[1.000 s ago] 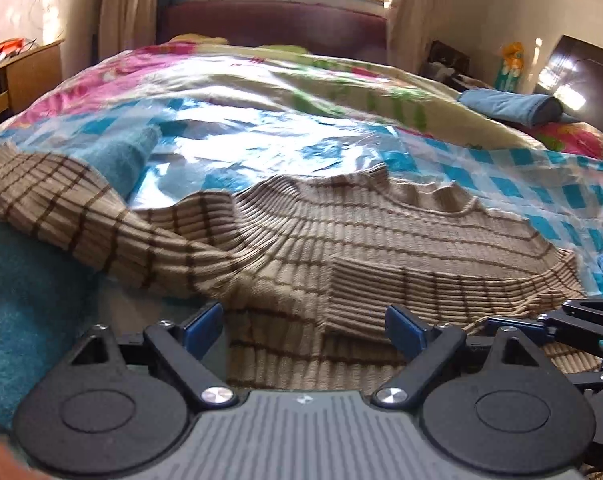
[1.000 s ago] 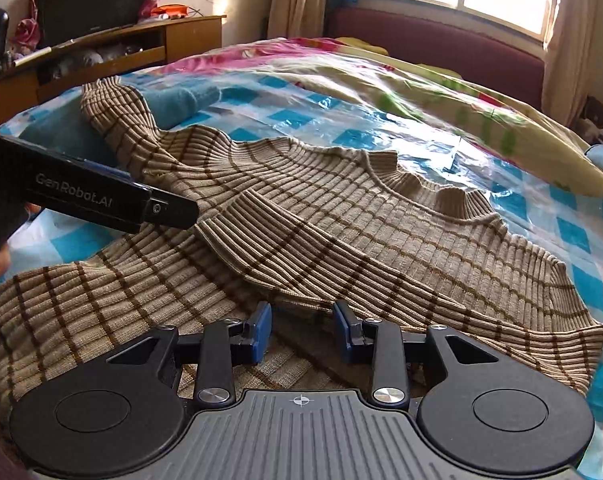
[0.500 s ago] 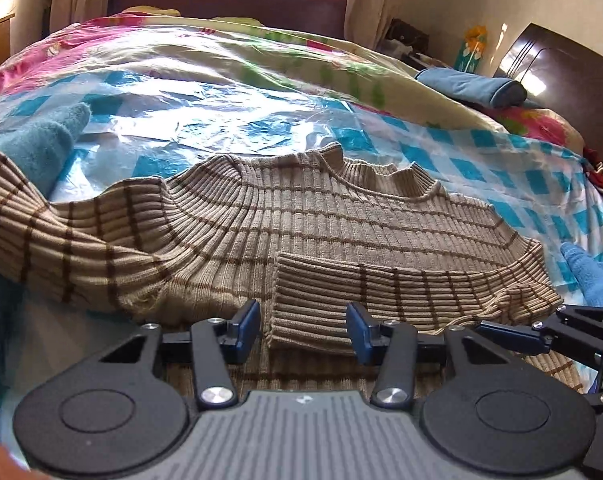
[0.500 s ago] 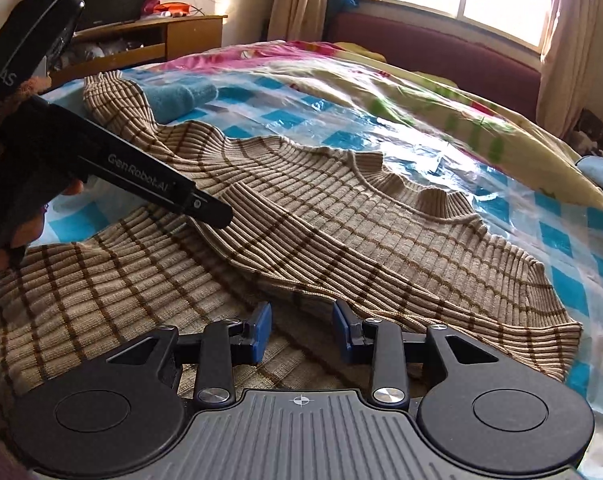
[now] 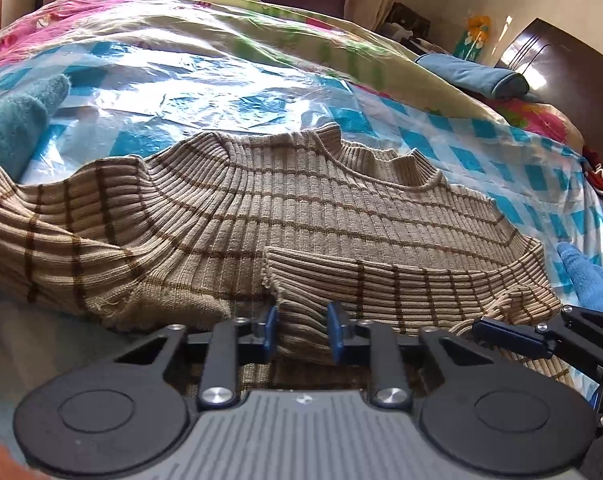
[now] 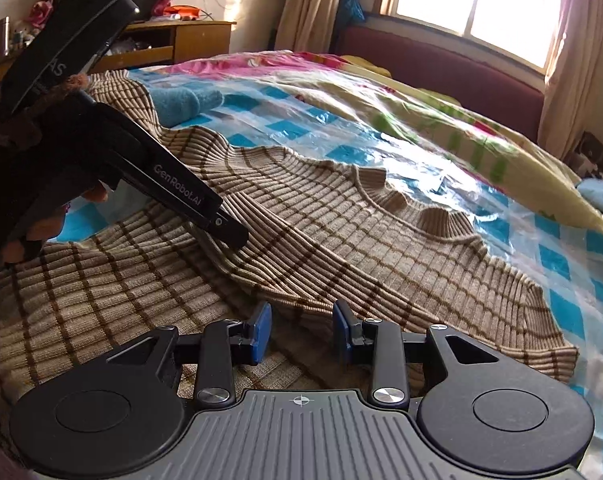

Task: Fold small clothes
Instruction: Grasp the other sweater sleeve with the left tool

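A beige ribbed sweater with brown check lines (image 5: 321,216) lies spread on the bed, one sleeve folded across its front. My left gripper (image 5: 302,331) is shut on the cuff end of that folded sleeve (image 5: 301,320), the fabric bunched between the blue pads. In the right wrist view the sweater (image 6: 341,240) fills the middle, and the left gripper's finger (image 6: 189,200) reaches down onto the sleeve. My right gripper (image 6: 301,330) sits low over the sweater's side fold, jaws partly apart with cloth between them.
The bed has a shiny plastic cover with blue checks (image 5: 221,92). A teal towel (image 5: 17,120) lies at the left, a blue roll (image 5: 473,76) at the far right, a blue cloth (image 5: 589,280) by the right gripper (image 5: 541,336). A wooden desk (image 6: 173,40) stands behind.
My left gripper has moved forward over the sleeve cuff and its jaws have closed from wide open onto the cloth. The right gripper has barely moved.
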### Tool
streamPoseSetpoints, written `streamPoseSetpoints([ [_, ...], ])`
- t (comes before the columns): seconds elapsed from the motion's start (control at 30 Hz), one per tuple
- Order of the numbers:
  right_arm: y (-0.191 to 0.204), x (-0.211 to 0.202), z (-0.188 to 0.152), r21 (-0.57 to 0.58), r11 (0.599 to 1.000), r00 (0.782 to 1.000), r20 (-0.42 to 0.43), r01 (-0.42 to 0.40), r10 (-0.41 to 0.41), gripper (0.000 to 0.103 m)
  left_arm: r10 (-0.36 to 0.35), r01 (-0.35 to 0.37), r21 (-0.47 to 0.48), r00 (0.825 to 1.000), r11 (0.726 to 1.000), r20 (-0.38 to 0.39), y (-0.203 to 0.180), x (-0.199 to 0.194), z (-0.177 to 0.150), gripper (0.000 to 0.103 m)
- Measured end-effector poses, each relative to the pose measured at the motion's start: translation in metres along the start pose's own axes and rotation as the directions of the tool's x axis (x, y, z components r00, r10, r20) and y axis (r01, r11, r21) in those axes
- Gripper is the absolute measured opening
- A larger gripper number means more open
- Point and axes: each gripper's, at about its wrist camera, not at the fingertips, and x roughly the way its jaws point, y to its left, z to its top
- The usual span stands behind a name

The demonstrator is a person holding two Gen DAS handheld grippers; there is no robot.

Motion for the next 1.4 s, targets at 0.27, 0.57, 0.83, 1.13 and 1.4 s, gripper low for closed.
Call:
streamPoseSetpoints([
  [0.27, 0.007, 0.029, 0.007, -0.067, 0.997, 0.996, -0.073, 0.046, -0.051, 0.016, -0.030, 0.029, 0.006, 0.999, 1.000, 0.021, 0.002, -0.004, 0.008, 0.018],
  [0.57, 0.027, 0.030, 0.030, -0.015, 0.999, 0.999, -0.009, 0.031, -0.031, 0.011, 0.056, -0.056, -0.001, 0.995, 0.998, 0.078, 0.025, -0.022, 0.016, 0.017],
  [0.83, 0.012, 0.028, 0.023, 0.081, 0.996, 0.999, -0.048, -0.019, 0.023, 0.019, 0.056, -0.057, 0.011, 0.996, 0.998, 0.067, 0.023, -0.018, 0.007, 0.018],
  [1.13, -0.058, -0.022, -0.012, 0.292, 0.942, 0.986, -0.057, 0.165, -0.156, 0.019, 0.066, -0.078, 0.079, 0.987, 0.994, 0.149, 0.002, -0.036, 0.008, 0.018],
  [1.4, -0.110, -0.002, -0.049, 0.454, 0.848, 0.958, -0.208, 0.274, -0.198, 0.019, 0.118, -0.121, 0.077, 0.992, 0.990, 0.040, -0.003, 0.003, -0.005, 0.018],
])
